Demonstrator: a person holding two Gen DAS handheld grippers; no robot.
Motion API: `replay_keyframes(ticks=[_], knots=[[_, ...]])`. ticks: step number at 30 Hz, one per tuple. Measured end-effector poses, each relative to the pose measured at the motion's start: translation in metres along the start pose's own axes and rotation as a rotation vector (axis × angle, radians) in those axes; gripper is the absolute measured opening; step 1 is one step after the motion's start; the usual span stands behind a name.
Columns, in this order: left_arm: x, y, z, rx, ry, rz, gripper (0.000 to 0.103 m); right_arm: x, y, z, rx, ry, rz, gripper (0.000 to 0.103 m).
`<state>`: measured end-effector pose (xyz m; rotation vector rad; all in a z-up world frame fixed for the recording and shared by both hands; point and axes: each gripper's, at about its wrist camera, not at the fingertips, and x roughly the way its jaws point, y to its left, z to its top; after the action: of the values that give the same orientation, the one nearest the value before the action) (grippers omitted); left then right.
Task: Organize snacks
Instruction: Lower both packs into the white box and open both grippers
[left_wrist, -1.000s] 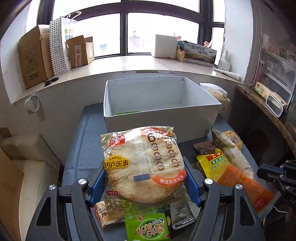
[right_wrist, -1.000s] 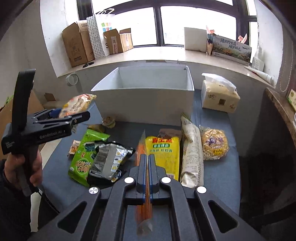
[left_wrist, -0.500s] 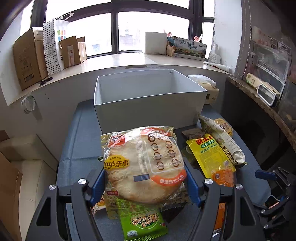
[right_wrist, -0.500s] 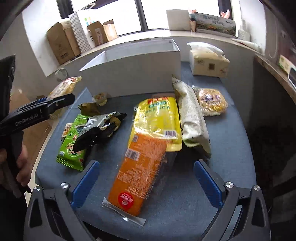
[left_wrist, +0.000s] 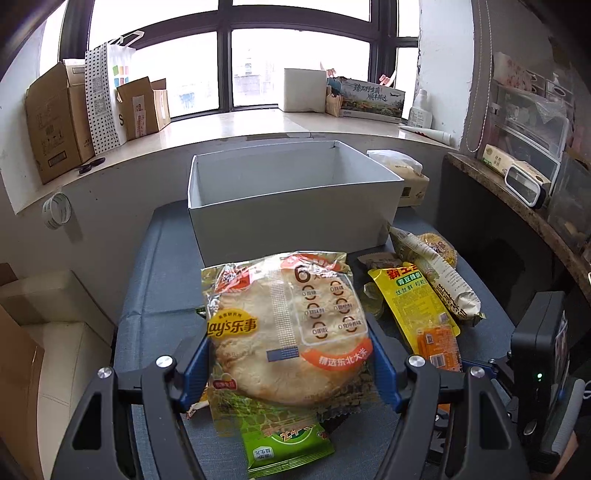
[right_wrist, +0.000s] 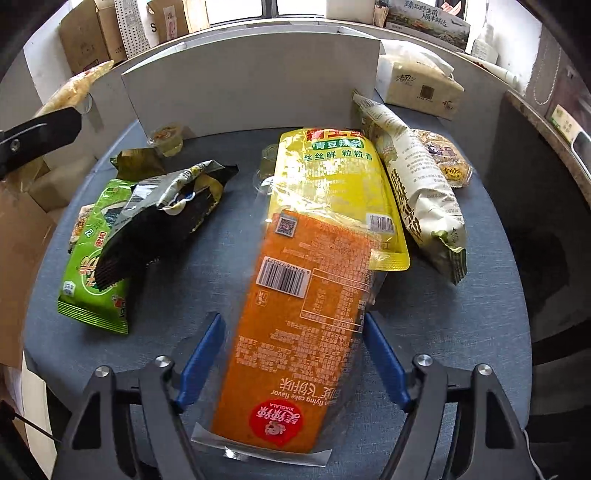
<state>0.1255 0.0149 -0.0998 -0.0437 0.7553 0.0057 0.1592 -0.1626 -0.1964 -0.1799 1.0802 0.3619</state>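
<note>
Snack sorting is mid-way: white open-top cardboard box (left_wrist: 291, 206) sits upper centre of left wrist view, on blue-grey fabric tabletop (left_wrist: 162, 280), and as far as its visible interior shows, nothing's inside yet.

Left gripper (left_wrist: 290, 354) is clamped on a round rice-cracker pack in clear/gold Lay's wrapper (left_wrist: 284, 332); blue pads press both edges, pack fills centre of that frame and seems lifted clear of the table, w/ a green foil snack bag (left_wrist: 284, 443) lying below it. In right wrist view the same pack shows at upper left (right_wrist: 74, 88), near the box's left corner.

Right gripper (right_wrist: 293, 365) has jaws spread wide, straddling a long orange cake pack in clear film (right_wrist: 295, 325) at lower centre. Right pad looks near or at the film edge, left pad apart from it; no squeeze yet. Pack's far end overlaps a yellow pouch w/ green label (right_wrist: 340, 184). A cream paper-look bag (right_wrist: 417, 184) lies just right of it, a black-silver crumpled bag (right_wrist: 166, 221) to the left.

Step in hand, prob.: left carries cracker pack to box, right lines up next pick. Next: left goes fwd over the rim, then releases; right closes on orange pack. Film is slippery and pack long, so it may sag or twist.
</note>
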Motion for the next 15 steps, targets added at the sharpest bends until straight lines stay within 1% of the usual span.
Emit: replay_keyframes(ticks=[1, 3, 6, 9, 12, 15], knots=[[0.000, 0.000, 0.000, -0.002, 0.001, -0.002, 0.077, -0.003, -0.002, -0.001, 0.003, -0.003, 0.006, 0.071], [0.001, 0.001, 0.000, -0.005, 0.003, 0.002, 0.077, -0.008, -0.006, -0.001, 0.019, -0.004, 0.021, 0.070], [-0.001, -0.002, 0.001, 0.001, -0.003, -0.004, 0.077, -0.021, -0.011, -0.006, 0.030, -0.014, 0.042, 0.069], [-0.005, -0.002, 0.002, 0.007, -0.013, -0.004, 0.077, -0.040, -0.018, -0.011, 0.039, -0.050, 0.045, 0.069], [-0.007, -0.002, 0.008, 0.010, -0.022, -0.008, 0.077, -0.065, -0.023, -0.007, 0.035, -0.118, 0.050, 0.068], [-0.009, -0.001, 0.021, 0.009, -0.035, -0.014, 0.077, -0.092, -0.026, 0.009, 0.023, -0.212, 0.070, 0.068]])
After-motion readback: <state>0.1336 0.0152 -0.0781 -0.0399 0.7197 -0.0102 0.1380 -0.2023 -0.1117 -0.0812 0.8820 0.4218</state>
